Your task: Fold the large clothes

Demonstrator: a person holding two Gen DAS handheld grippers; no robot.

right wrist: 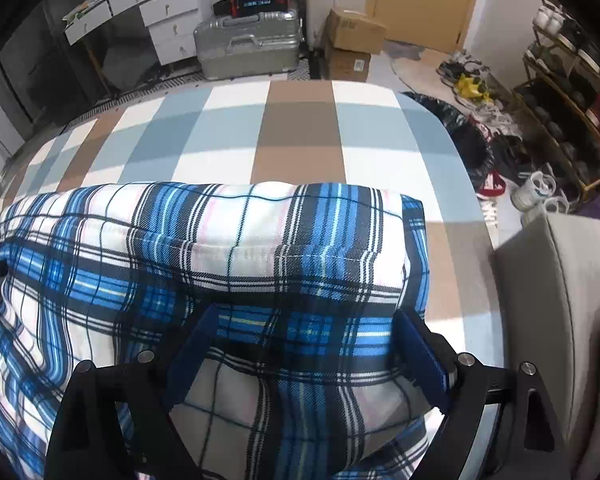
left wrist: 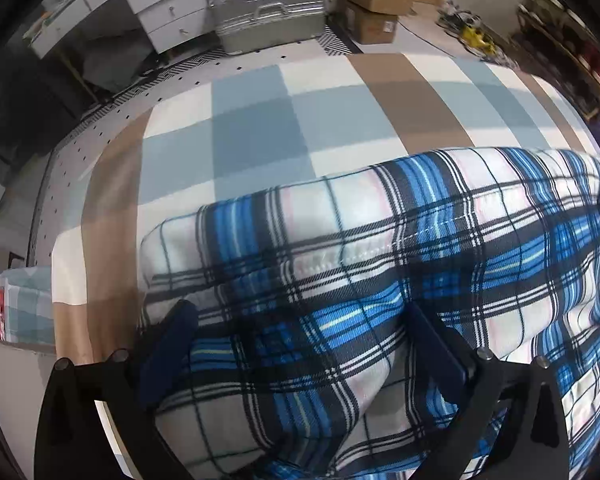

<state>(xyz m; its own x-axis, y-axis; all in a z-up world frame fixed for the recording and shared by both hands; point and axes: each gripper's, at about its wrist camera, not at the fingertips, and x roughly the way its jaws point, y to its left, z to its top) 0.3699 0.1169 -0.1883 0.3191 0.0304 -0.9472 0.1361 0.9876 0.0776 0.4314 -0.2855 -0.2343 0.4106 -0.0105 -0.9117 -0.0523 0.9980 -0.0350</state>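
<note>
We held the left gripper [left wrist: 300, 312] and right gripper [right wrist: 306, 320] spread wide over the plaid shirt [left wrist: 380, 248], pinching nothing.

Left gripper [left wrist: 300, 320]: mine, pointing steeply down, jaws spread wide. Dark blue fingers [left wrist: 171, 334] splay outward from black mounts at lower corners of left wrist view. Pads press on nothing; cloth lies between and below them, no pinch visible.

Right gripper [right wrist: 306, 332]: also tipped steeply down, jaws wide apart. Blue fingers [right wrist: 420, 350] stand clear to either side, black brackets behind. No grip here either; pads free. No hand or sleeve visible in either view.
</note>
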